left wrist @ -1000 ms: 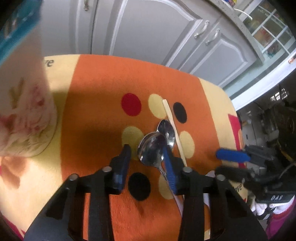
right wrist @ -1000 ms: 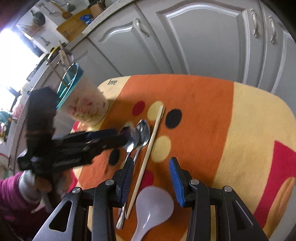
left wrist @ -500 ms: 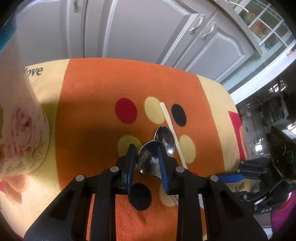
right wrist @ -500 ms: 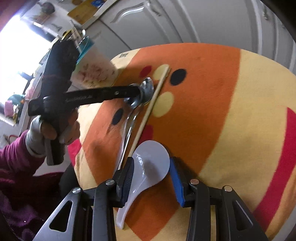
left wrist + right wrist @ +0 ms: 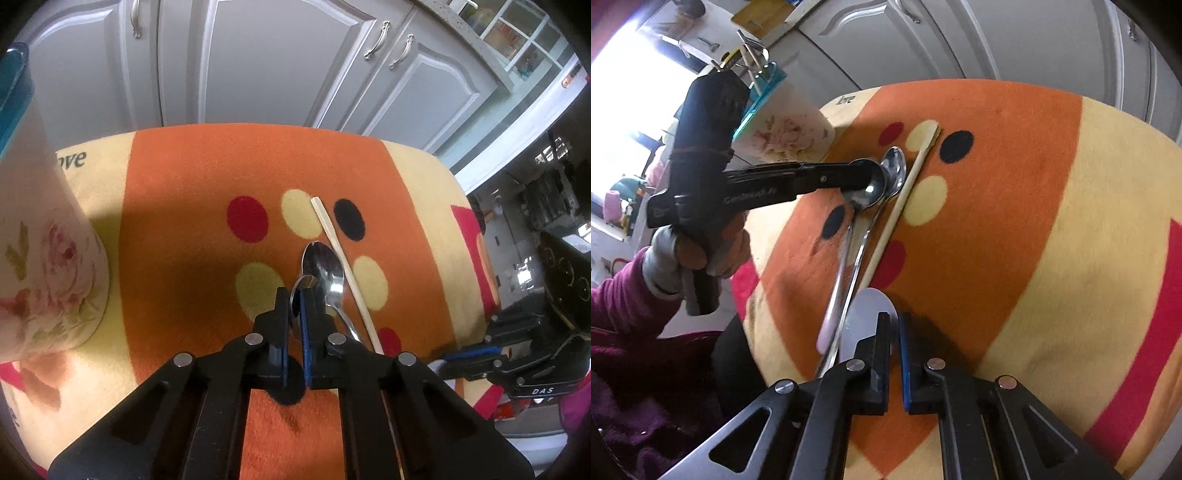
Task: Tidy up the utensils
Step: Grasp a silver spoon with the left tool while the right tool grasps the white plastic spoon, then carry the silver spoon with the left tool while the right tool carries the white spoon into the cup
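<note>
We see the left gripper [image 5: 294, 295], its jaws just closed, pinching the bowl of 1 metal spoon [image 5: 866, 190]. The right gripper [image 5: 894, 325] has likewise just closed, clamped on the bowl of a white plastic spoon [image 5: 866, 308]. Beside the held metal spoon lies a 2nd metal spoon [image 5: 325, 267], touching it, with a wooden chopstick [image 5: 345, 269] just beside that. All rest on an orange spotted cloth [image 5: 184, 229]. A floral utensil holder [image 5: 785, 129] stands at the cloth's far left.

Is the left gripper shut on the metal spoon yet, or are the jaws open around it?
Shut on it. The left gripper has just been closing, and its jaws now pinch the bowl of the metal spoon.
</note>
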Tool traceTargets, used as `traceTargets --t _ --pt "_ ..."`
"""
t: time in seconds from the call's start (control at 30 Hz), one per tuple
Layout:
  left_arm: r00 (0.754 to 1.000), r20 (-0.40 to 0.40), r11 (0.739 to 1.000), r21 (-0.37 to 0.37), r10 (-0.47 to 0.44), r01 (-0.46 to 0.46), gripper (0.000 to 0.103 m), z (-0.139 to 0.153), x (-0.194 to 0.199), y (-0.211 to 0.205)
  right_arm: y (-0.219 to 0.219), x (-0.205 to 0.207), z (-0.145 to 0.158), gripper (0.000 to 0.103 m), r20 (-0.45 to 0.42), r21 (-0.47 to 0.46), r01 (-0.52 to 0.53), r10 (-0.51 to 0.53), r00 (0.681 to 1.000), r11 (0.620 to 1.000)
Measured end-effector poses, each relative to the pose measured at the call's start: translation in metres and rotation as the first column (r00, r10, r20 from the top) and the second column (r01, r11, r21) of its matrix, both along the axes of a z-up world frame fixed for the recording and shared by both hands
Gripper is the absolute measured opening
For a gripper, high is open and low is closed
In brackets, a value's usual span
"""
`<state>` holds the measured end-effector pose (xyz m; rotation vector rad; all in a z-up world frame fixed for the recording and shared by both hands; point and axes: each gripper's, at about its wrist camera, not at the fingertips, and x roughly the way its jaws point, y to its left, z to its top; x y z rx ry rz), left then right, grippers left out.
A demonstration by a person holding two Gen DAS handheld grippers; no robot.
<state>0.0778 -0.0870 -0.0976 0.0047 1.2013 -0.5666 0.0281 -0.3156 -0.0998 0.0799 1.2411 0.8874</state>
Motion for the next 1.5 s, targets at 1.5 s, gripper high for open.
traceTargets --t 1.5 --pt "0.903 0.333 0.962 -0.138 0.271 -0.238 0.001 0.192 -0.035 0.128 0.051 -0.004 0.17 0.003 0.382 0.232 0.057 -0.144 0.913 0.971"
